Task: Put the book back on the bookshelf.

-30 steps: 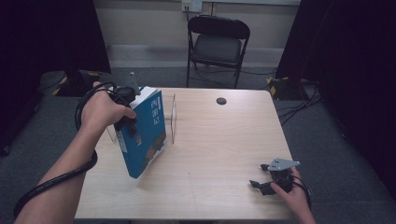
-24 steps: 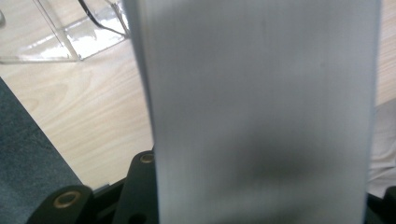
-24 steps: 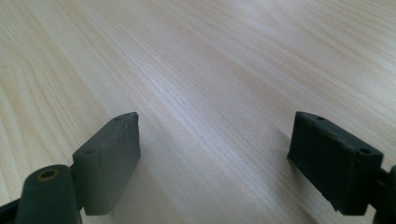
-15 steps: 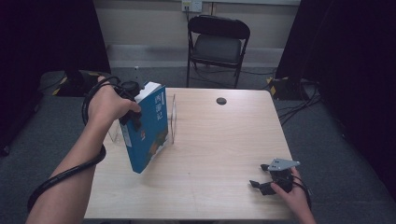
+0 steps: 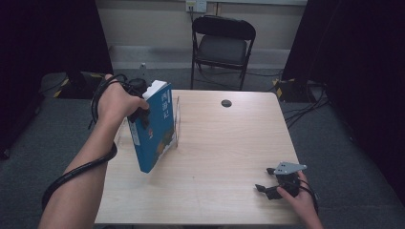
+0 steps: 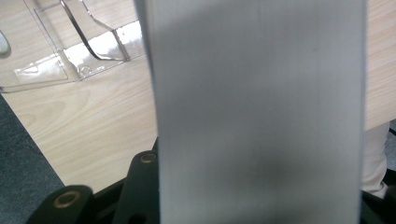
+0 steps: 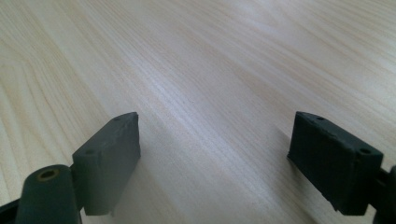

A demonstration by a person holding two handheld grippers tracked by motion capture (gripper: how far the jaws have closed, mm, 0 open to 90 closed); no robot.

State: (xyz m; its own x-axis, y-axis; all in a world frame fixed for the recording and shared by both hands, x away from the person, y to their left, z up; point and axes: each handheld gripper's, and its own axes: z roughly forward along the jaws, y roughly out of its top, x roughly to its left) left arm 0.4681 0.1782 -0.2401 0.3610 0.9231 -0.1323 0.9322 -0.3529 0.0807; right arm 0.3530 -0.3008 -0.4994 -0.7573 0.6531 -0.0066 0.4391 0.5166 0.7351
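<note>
Left gripper [image 5: 139, 102] clamped on thick blue softcover book's [image 5: 155, 128] top, tilting it beside clear acrylic bookstand [image 5: 177, 119] for slotting in; right gripper [image 5: 273, 183] idle, jaws apart, on light wooden table [image 5: 224, 148]

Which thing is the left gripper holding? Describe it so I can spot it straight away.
Find the wooden table, then its left edge, where a clear plastic stand sits. Tilted against it, clamped in the left gripper, is a thick blue book, the table's only coloured item.
</note>
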